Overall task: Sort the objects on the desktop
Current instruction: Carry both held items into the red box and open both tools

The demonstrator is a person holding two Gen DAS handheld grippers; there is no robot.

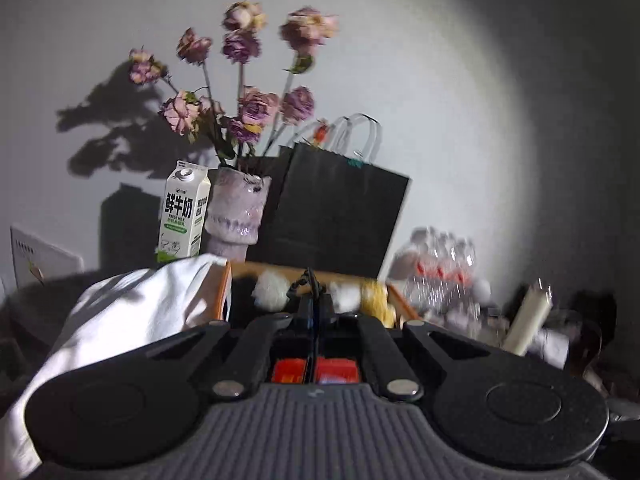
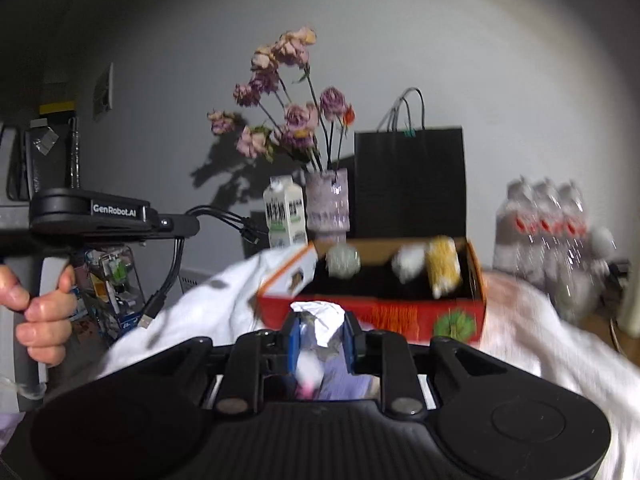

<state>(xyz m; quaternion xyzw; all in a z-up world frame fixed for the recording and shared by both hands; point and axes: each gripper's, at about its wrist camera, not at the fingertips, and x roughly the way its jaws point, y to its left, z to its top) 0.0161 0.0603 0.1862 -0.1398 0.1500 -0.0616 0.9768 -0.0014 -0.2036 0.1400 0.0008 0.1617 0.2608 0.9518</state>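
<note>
Two grippers | right gripper (image 2: 321, 340): blue pads clamped on crumpled wrapper (image 2: 318, 320), just in front of orange box (image 2: 400, 314) | left gripper (image 1: 311, 300): jaws clenched on thin black cable (image 1: 306, 280), near same box (image 1: 240, 270) | milk carton (image 1: 184, 212) behind box.

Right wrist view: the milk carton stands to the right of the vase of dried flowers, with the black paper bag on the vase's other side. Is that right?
Not quite. In the right wrist view the milk carton stands to the left of the vase, not the right. The black paper bag is on the vase's other side, to its right, as stated.
</note>
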